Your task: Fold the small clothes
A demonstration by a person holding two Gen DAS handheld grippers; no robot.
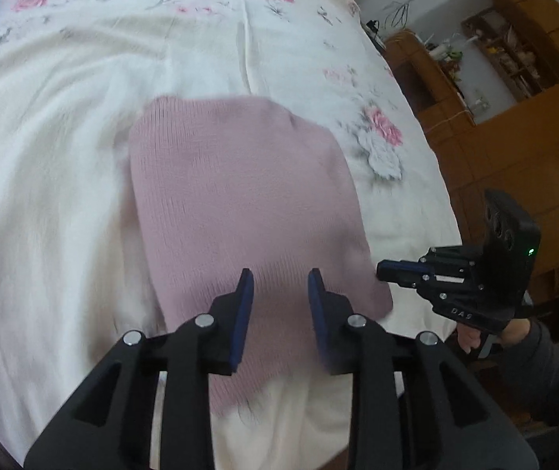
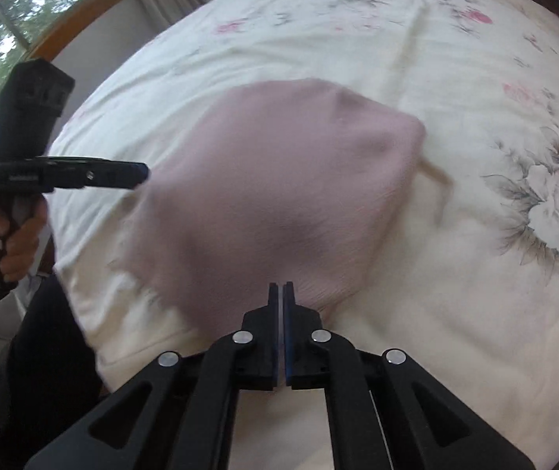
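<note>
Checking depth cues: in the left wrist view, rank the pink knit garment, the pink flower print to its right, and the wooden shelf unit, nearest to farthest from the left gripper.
From the left gripper:
1. pink knit garment, directly under and ahead of the fingertips.
2. pink flower print, on the bedspread, ahead and right.
3. wooden shelf unit, beyond the bed, far right.

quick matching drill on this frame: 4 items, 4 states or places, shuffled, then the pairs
Items:
1. pink knitted garment
2. left gripper
3. right gripper
4. brown wooden shelf unit

States or places:
A. jaws closed together
B. lying flat on the white floral bedspread
C. beside the bed, by the wall
D. jaws apart, over the garment's near edge

Pairs: 1-B, 2-D, 3-A, 4-C
</note>
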